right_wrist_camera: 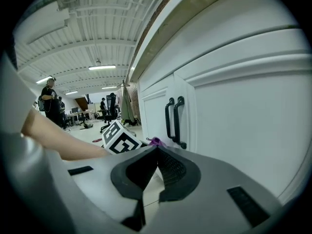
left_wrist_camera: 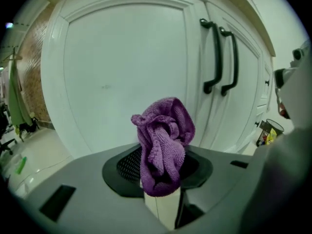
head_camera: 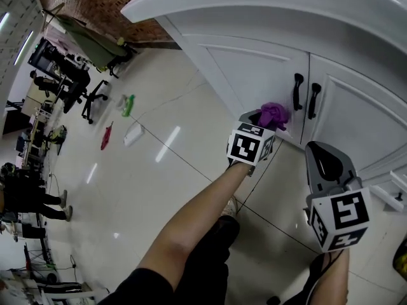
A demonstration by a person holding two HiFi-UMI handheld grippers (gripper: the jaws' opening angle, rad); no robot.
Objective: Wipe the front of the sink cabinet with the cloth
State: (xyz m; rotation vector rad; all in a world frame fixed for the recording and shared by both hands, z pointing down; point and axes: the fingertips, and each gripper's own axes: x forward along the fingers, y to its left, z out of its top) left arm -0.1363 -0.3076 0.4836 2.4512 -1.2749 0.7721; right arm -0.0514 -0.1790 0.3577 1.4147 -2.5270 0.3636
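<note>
A bunched purple cloth (head_camera: pixel 274 114) (left_wrist_camera: pixel 163 143) is clamped in my left gripper (head_camera: pixel 270 121) (left_wrist_camera: pixel 161 179), which is held close to the white sink cabinet's left door (head_camera: pixel 254 75) (left_wrist_camera: pixel 126 77), just left of the two black door handles (head_camera: pixel 305 95) (left_wrist_camera: pixel 219 55). Whether the cloth touches the door I cannot tell. My right gripper (head_camera: pixel 325 162) (right_wrist_camera: pixel 152 172) hangs lower right, in front of the right door (head_camera: pixel 362 122) (right_wrist_camera: pixel 253 106), jaws closed with nothing between them. The cloth (right_wrist_camera: pixel 155 141) and the left gripper's marker cube (right_wrist_camera: pixel 121 139) also show in the right gripper view.
The white countertop edge (head_camera: pixel 254 2) overhangs the doors. Spray bottles and rags (head_camera: pixel 127 116) lie on the glossy tiled floor (head_camera: pixel 159 170) to the left. Office chairs (head_camera: pixel 86 88) and people (head_camera: pixel 25 196) are farther left. A small can (left_wrist_camera: pixel 267 130) stands by the cabinet base.
</note>
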